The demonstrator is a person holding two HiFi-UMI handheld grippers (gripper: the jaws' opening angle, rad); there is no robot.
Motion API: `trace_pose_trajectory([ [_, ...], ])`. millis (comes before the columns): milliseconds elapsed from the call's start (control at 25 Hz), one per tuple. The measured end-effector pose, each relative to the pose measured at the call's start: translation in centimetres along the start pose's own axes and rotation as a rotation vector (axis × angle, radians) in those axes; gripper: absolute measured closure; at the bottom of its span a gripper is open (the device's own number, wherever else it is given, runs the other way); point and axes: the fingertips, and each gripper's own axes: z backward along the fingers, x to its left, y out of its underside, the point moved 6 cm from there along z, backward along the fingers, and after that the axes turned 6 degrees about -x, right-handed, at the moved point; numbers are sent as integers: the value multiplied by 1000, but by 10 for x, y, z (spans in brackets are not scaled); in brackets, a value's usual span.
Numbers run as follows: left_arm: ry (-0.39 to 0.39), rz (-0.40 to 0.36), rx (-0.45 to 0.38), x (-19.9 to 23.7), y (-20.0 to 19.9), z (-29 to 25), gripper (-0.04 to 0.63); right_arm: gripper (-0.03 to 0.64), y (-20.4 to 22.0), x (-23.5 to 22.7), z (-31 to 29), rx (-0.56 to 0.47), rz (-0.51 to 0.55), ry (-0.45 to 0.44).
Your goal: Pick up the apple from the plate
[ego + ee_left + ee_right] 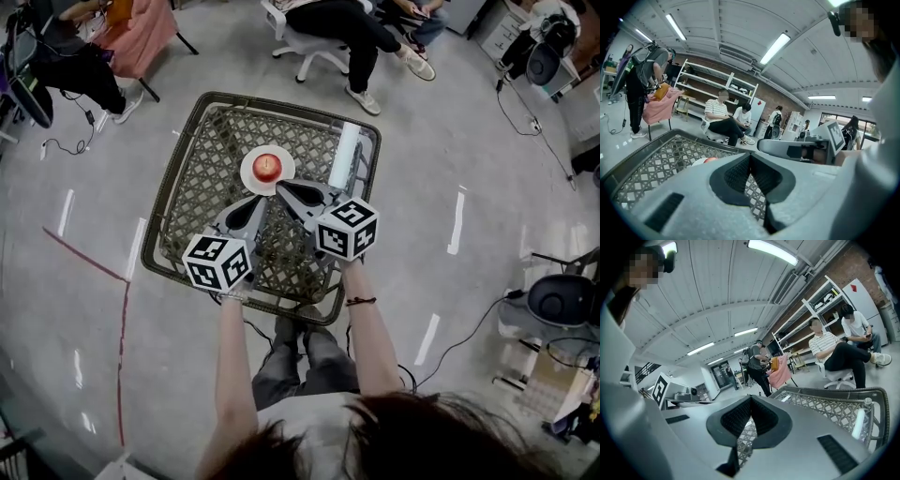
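Note:
A red apple [267, 166] sits on a small white plate [248, 172] inside a dark lattice basket [184, 178] on the floor. Both grippers hover over the basket, just short of the plate. My left gripper [255, 200] is shut and empty, its tip at the plate's near left edge. The right gripper [283, 187] is shut too, with its tip beside the plate's near right edge. In the left gripper view the apple [709, 160] peeks over the closed jaws [750, 157]. The right gripper view shows only lattice beyond its closed jaws [750, 398].
A white cylinder [344, 155] lies along the basket's right wall. Seated people on chairs [309, 42] and a chair draped in pink cloth [141, 37] are beyond the basket. Cables [525, 103] and a fan [562, 300] are on the floor at the right.

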Motion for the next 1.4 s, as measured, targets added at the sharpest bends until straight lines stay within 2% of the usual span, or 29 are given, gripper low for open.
trace_pose_trajectory([
  [360, -5, 13, 48, 20, 24, -17, 584, 607, 22, -19, -12, 51, 4, -3],
  [960, -20, 28, 99, 50, 55, -40, 584, 607, 57, -58, -24, 94, -31, 40],
  [1400, -7, 1, 130, 61, 70, -56, 584, 607, 73, -74, -36, 109, -33, 41],
])
